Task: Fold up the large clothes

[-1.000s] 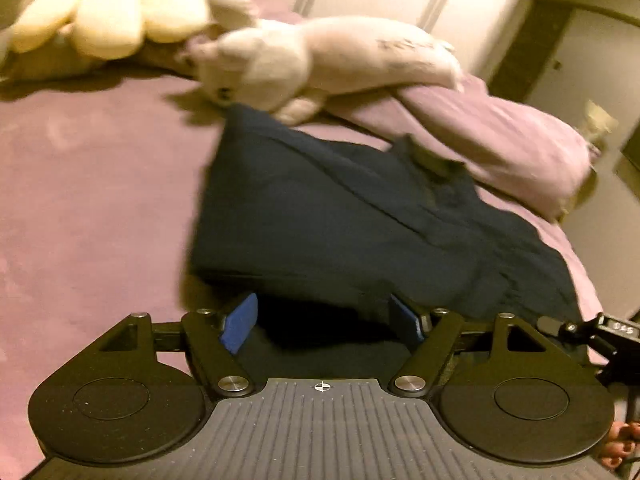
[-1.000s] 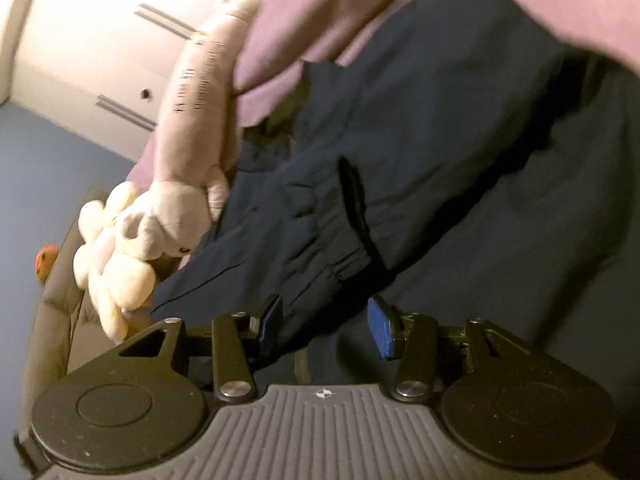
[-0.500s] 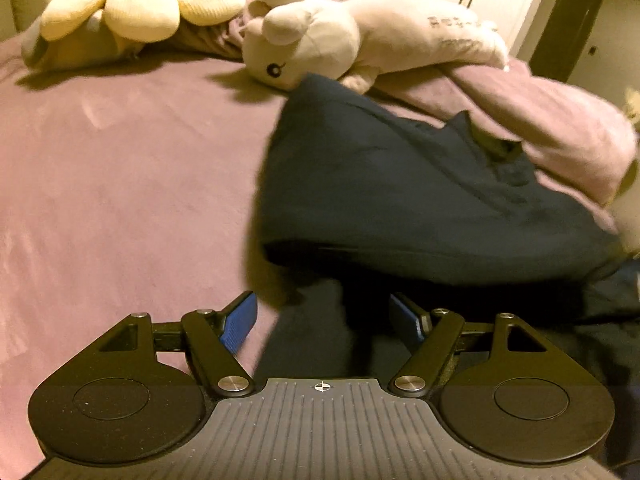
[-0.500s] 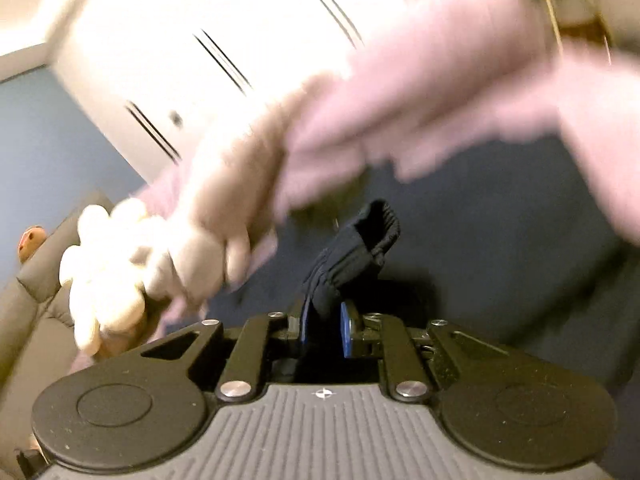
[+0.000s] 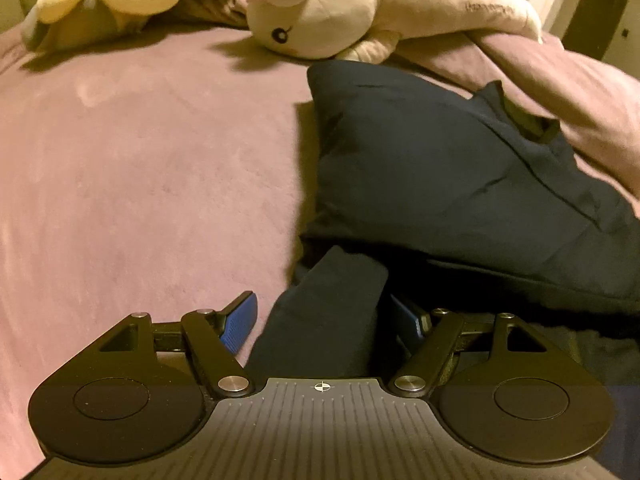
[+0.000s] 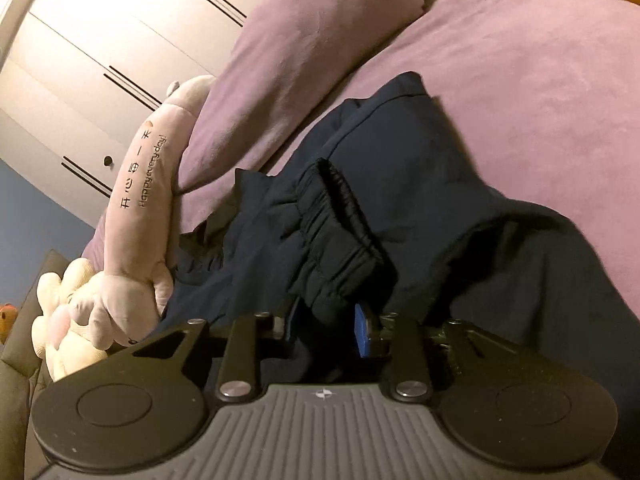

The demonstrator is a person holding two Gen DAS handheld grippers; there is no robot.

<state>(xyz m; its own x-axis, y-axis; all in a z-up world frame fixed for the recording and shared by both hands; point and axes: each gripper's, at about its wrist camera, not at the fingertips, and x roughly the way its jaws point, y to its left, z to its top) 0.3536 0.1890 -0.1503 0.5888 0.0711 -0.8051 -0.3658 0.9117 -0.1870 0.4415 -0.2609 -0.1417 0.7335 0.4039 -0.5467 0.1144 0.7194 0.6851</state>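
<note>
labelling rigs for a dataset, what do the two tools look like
Both match. The left tool and right tool each have a grey ribbed body with a small cross mark, two round black discs at the sides, black linkage arms with silver rivets, and blue textured pads on the fingers. No cables or sleeves show.

Black gripper (image 5: 328,312), blue-padded jaws

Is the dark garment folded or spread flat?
Partly folded: the garment lies doubled over itself on the bed, with its elastic cuff bunched on top.
</note>
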